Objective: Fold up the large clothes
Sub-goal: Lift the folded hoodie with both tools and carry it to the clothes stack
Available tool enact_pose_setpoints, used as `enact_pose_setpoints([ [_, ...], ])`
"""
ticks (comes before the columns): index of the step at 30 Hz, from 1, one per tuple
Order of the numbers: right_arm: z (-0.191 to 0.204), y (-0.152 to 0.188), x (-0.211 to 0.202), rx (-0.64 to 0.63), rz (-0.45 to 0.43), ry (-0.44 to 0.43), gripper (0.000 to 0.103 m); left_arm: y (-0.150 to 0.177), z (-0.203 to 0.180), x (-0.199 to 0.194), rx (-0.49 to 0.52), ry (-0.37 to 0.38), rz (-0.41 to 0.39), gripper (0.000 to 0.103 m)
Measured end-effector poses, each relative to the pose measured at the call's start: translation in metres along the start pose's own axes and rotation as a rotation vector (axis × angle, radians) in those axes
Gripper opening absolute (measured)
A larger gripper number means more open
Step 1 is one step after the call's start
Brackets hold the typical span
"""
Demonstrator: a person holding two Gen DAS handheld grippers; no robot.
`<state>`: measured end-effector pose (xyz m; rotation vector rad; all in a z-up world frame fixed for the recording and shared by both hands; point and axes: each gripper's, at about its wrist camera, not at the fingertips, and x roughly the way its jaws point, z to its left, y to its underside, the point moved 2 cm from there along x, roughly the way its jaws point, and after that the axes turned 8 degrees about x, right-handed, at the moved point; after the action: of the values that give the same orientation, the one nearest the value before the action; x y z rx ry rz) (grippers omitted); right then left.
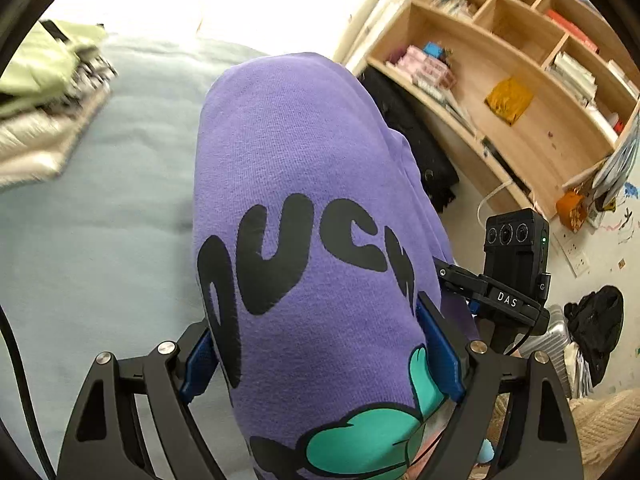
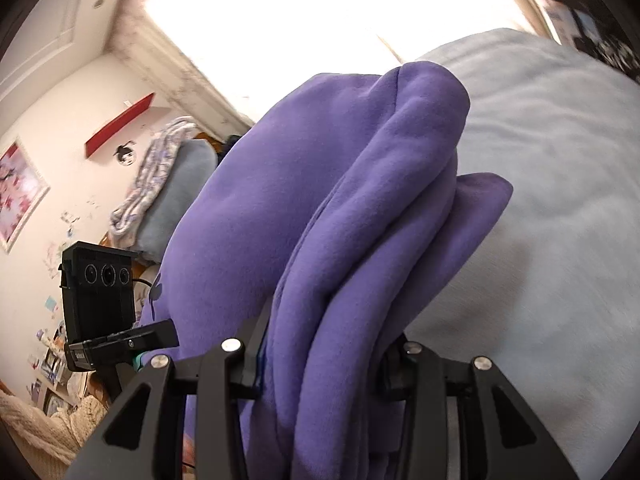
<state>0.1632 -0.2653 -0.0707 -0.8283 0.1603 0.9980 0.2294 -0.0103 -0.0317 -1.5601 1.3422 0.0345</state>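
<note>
1. Bedroom, pale blue bed, folded clothes pile far left, wooden bookshelf right.
2. Left gripper is clamped around the bundled purple sweatshirt, held above the bed.
3. Right gripper pinches its thick folds too.

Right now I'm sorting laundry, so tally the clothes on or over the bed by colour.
Purple: 1, the sweatshirt held in both grippers
Light green: 1, top of the pile
Black-and-white: 1, in the pile
Cream: 1, at the bottom of the pile
Total: 4, though the pile may hide more.
</note>
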Motion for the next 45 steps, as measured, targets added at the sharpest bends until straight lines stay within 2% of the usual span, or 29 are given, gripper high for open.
enact_pose_setpoints([
  [6,0.084,-0.033,0.044,-0.067,-0.014,-0.083,0.039,-0.038,0.058,-0.093,0.017,-0.086,-0.084,0.086],
  [13,0.194,-0.105,0.147,-0.114,-0.024,-0.171,0.039,-0.133,0.168,-0.176,0.024,-0.177,-0.16,0.086],
  [19,0.254,-0.178,0.255,-0.126,-0.04,-0.203,0.039,-0.218,0.283,-0.209,0.029,-0.232,-0.212,0.086],
  [21,0.268,-0.203,0.302,-0.127,-0.035,-0.21,0.039,-0.239,0.32,-0.207,0.025,-0.248,-0.227,0.086],
  [25,0.27,-0.226,0.375,-0.116,-0.026,-0.209,0.039,-0.266,0.406,-0.195,-0.024,-0.278,-0.243,0.086],
  [28,0.258,-0.231,0.438,-0.073,0.004,-0.198,0.039,-0.264,0.465,-0.17,-0.097,-0.29,-0.223,0.086],
  [31,0.229,-0.218,0.498,-0.009,0.088,-0.149,0.039,-0.238,0.508,-0.14,-0.175,-0.298,-0.17,0.087],
  [33,0.209,-0.205,0.518,0.021,0.111,-0.129,0.04,-0.22,0.518,-0.133,-0.175,-0.273,-0.201,0.093],
  [35,0.203,-0.196,0.519,0.023,0.112,-0.131,0.042,-0.208,0.521,-0.128,-0.182,-0.238,-0.201,0.097],
  [39,0.204,-0.191,0.516,-0.024,0.139,-0.072,0.045,-0.202,0.525,-0.127,-0.171,-0.249,-0.193,0.101],
  [40,0.205,-0.192,0.516,-0.032,0.148,-0.057,0.051,-0.201,0.524,-0.128,-0.177,-0.253,-0.195,0.101],
  [45,0.208,-0.198,0.499,-0.07,0.181,0.022,0.066,-0.196,0.503,-0.144,-0.176,-0.337,-0.186,0.101],
])
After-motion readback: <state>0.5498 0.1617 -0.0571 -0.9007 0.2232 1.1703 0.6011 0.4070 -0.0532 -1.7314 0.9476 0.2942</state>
